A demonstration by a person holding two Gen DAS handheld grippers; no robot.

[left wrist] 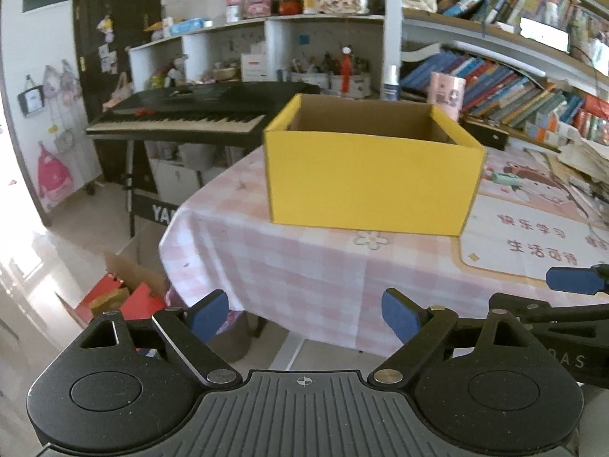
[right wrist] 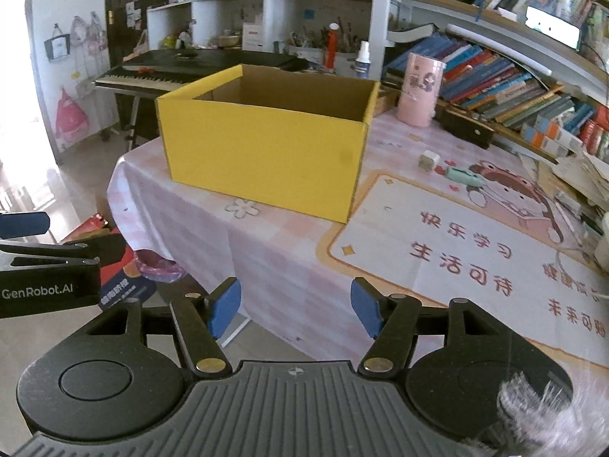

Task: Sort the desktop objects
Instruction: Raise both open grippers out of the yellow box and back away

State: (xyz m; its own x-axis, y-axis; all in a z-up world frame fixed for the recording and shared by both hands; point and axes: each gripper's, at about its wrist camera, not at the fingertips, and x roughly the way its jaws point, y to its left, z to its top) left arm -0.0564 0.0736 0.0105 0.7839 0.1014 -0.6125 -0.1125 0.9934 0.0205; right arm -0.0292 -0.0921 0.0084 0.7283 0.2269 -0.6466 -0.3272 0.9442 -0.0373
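Note:
An open yellow cardboard box (left wrist: 371, 179) (right wrist: 266, 152) stands on the pink checked tablecloth (left wrist: 289, 266) (right wrist: 274, 251); what lies inside it is hidden. Right of the box lie a small white cube (right wrist: 429, 160) and a mint green object (right wrist: 462, 176) (left wrist: 504, 179) on a cartoon desk mat (right wrist: 475, 243). A pink cylinder (right wrist: 420, 89) (left wrist: 447, 93) stands behind the box. My left gripper (left wrist: 304, 314) hangs open near the table's front edge with nothing between its blue pads. My right gripper (right wrist: 295, 310) is open and empty too, over the front of the table.
A black keyboard (left wrist: 182, 114) on a stand is beyond the table's left edge. Bookshelves (right wrist: 514, 76) and a stack of papers (right wrist: 582, 179) crowd the right side. Red boxes (left wrist: 114, 297) lie on the floor at the left. A black case (right wrist: 468, 127) sits behind the mat.

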